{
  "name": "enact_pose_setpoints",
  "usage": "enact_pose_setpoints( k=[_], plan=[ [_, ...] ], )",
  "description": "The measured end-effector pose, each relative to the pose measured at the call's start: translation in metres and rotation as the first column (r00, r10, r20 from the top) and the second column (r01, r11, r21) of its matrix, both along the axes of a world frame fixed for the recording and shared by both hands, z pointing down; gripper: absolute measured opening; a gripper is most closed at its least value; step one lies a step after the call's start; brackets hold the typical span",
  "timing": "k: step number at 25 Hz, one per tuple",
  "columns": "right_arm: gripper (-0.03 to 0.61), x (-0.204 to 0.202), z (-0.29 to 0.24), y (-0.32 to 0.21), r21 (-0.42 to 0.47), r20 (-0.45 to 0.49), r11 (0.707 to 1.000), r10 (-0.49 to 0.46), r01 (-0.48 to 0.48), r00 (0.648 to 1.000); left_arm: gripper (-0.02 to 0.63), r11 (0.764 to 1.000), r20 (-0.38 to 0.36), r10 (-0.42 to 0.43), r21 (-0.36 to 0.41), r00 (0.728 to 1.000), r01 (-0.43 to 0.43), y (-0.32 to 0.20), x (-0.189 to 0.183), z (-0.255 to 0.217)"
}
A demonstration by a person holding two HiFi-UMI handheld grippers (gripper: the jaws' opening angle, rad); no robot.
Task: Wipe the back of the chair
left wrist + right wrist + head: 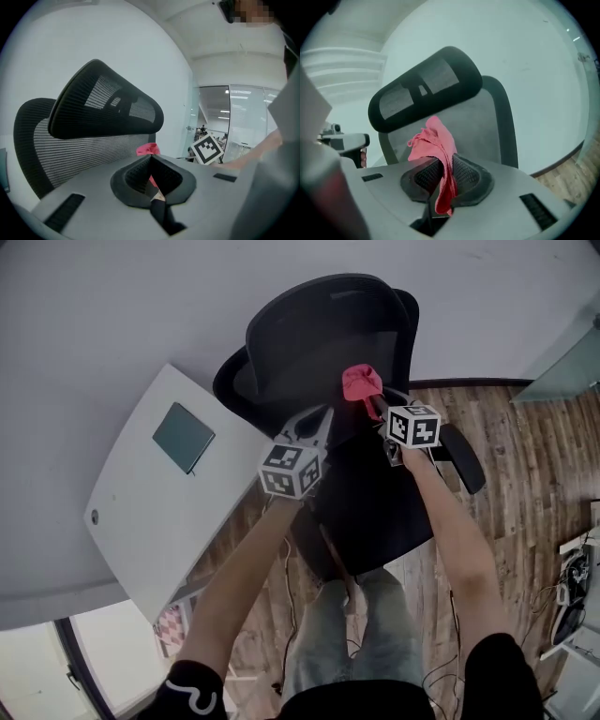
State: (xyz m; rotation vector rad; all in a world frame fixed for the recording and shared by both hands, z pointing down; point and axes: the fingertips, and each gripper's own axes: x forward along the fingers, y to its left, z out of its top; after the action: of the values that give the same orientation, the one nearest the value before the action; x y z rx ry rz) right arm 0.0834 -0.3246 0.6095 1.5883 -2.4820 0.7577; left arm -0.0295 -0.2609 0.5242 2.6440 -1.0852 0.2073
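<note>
Two tools inspected. My right tool point(373, 405) is clenched on the pink cloth point(360, 382). Its jaws pinch the middle of the fabric, with one bunch standing above them and a tail hanging below. My left tool point(322, 418) is clenched on nothing, jaws meeting tip to tip. The cloth sits at the front face of the chair back point(286, 371), below the headrest point(328, 301) and close to the mesh. Contact cannot be confirmed. The white table point(141, 512) lies to the left, apart from the work.

Assessment: wiping appears about to begin or barely begun. To do it properly I should press the upper bunch flat onto the mesh, not the jaw tips. I should sweep in overlapping passes across, then downward, keeping the grip firm so the fabric does not slip out. The chair may swivel, so the left tool could steady it.

Pose: both forearms reach forward over the seat point(375, 512). The right arm extends farther; the left is just beside it and nearer.
</note>
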Motion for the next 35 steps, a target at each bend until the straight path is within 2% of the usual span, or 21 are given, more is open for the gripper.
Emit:
enact_pose_setpoints(
  k=[4,8,13,18,29,33,35],
  plan=[
    [0.072,-0.003,-0.049,-0.035,0.039,-0.02,0.999,0.025,-0.024,0.999,0.025,1.0,-0.037,-0.011,0.028,0.999,0.012,-0.012,0.009,-0.017],
    [0.071,0.002,-0.052,-0.058,0.017,-0.067,0.995,0.102,-0.102,0.992,0.025,0.999,-0.022,-0.004,0.033,1.0,0.004,-0.014,0.014,-0.014],
    [0.071,0.008,-0.014,-0.058,-0.05,-0.084,0.989,0.133,-0.137,0.988,0.025,1.0,-0.017,-0.012,0.024,1.0,0.012,-0.018,0.01,-0.005],
    [0.071,0.016,0.046,-0.04,-0.137,-0.119,0.978,0.14,-0.155,0.983,0.025,1.0,-0.01,-0.02,0.011,1.0,0.02,-0.02,0.009,0.009],
    [0.071,0.042,0.164,0.019,-0.314,-0.222,0.932,0.113,-0.18,0.969,0.025,1.0,0.016,-0.004,0.018,1.0,0.004,-0.021,0.016,0.025],
    [0.071,0.048,0.186,0.04,-0.346,-0.241,0.921,0.098,-0.18,0.966,0.025,1.0,0.013,0.004,0.016,1.0,-0.004,-0.019,0.023,0.031],
    [0.071,0.05,0.186,0.049,-0.339,-0.224,0.928,0.081,-0.156,0.971,0.025,1.0,0.016,0.012,0.011,1.0,-0.012,-0.015,0.027,0.035]
  ],
)
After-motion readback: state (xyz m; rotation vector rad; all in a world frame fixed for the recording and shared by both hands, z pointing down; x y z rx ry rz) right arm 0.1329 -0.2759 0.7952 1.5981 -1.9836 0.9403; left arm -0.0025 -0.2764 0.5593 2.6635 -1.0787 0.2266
